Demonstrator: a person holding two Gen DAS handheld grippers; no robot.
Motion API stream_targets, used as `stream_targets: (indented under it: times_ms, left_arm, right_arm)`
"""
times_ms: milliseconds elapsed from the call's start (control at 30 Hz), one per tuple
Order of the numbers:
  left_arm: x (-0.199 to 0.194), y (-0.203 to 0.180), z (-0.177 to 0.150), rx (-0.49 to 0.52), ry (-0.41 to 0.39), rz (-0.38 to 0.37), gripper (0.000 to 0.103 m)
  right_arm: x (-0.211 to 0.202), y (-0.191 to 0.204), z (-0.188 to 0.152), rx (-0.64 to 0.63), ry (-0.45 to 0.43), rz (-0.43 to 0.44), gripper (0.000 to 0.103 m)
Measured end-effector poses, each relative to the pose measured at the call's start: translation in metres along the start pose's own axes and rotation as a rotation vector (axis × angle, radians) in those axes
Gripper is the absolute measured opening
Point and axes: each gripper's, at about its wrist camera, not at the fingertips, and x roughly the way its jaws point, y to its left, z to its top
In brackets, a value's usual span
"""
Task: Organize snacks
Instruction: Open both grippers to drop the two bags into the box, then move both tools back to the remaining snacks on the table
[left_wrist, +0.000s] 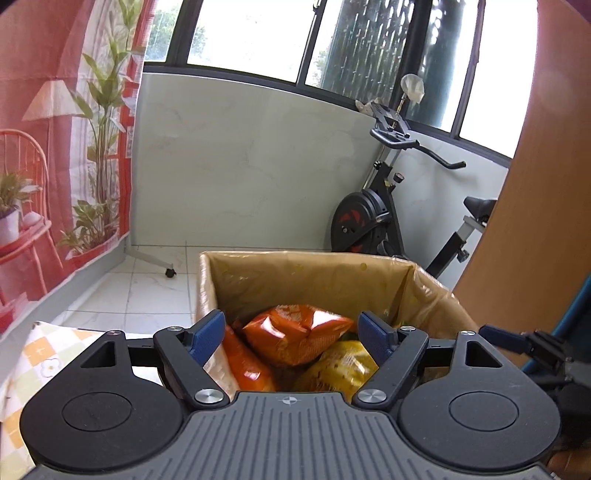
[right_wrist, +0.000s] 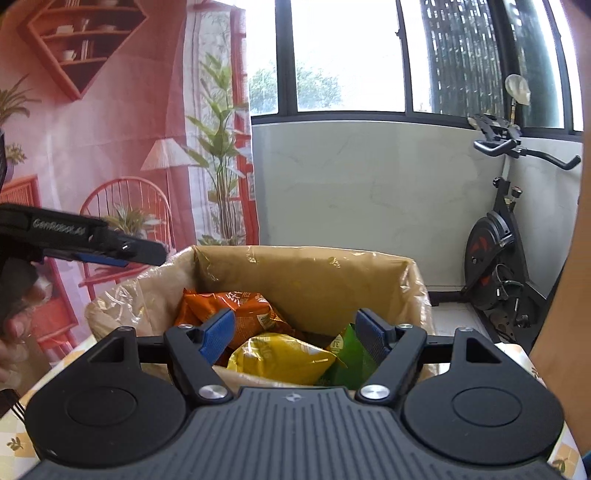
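Note:
A cardboard box (left_wrist: 295, 273) lined with clear plastic stands in front of both grippers; it also shows in the right wrist view (right_wrist: 303, 277). Inside lie an orange snack bag (left_wrist: 295, 332), a second orange bag (left_wrist: 243, 365) and a yellow bag (left_wrist: 340, 365). The right wrist view shows the orange bag (right_wrist: 236, 306), the yellow bag (right_wrist: 280, 358) and a green bag (right_wrist: 347, 354). My left gripper (left_wrist: 293, 332) is open and empty above the box's near edge. My right gripper (right_wrist: 295, 332) is open and empty above the near edge too.
The box sits on a table with a checked cloth (left_wrist: 40, 362). An exercise bike (left_wrist: 373, 218) stands behind on the tiled floor, by a white wall under windows. A red printed backdrop (left_wrist: 55, 147) hangs at left. A brown panel (left_wrist: 535, 221) rises at right.

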Motion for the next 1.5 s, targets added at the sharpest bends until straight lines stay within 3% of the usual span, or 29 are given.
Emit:
stream_targets:
  times_ms: [167, 300, 600, 900, 1267, 1500]
  left_arm:
    - [-0.020, 0.007, -0.007, 0.034, 0.014, 0.024, 0.081]
    - [-0.037, 0.016, -0.017, 0.005, 0.015, 0.030, 0.081]
    - [-0.048, 0.030, -0.084, -0.070, 0.109, -0.003, 0.081]
    - [-0.031, 0.051, -0.148, -0.191, 0.237, 0.045, 0.079]
    - [-0.028, 0.024, -0.185, -0.113, 0.317, 0.049, 0.079]
    - [-0.024, 0.025, -0.202, -0.140, 0.366, 0.063, 0.074]
  right_arm:
    - [-0.023, -0.004, -0.006, 0.037, -0.013, 0.002, 0.075]
    - [-0.036, -0.006, -0.011, 0.055, -0.019, -0.008, 0.075]
    - [-0.050, -0.004, -0.044, 0.057, 0.023, -0.017, 0.075]
    - [-0.039, -0.008, -0.098, 0.104, 0.184, -0.030, 0.075]
    - [-0.059, -0.027, -0.149, 0.124, 0.341, -0.119, 0.075]
    - [-0.077, -0.046, -0.180, 0.215, 0.464, -0.225, 0.075]
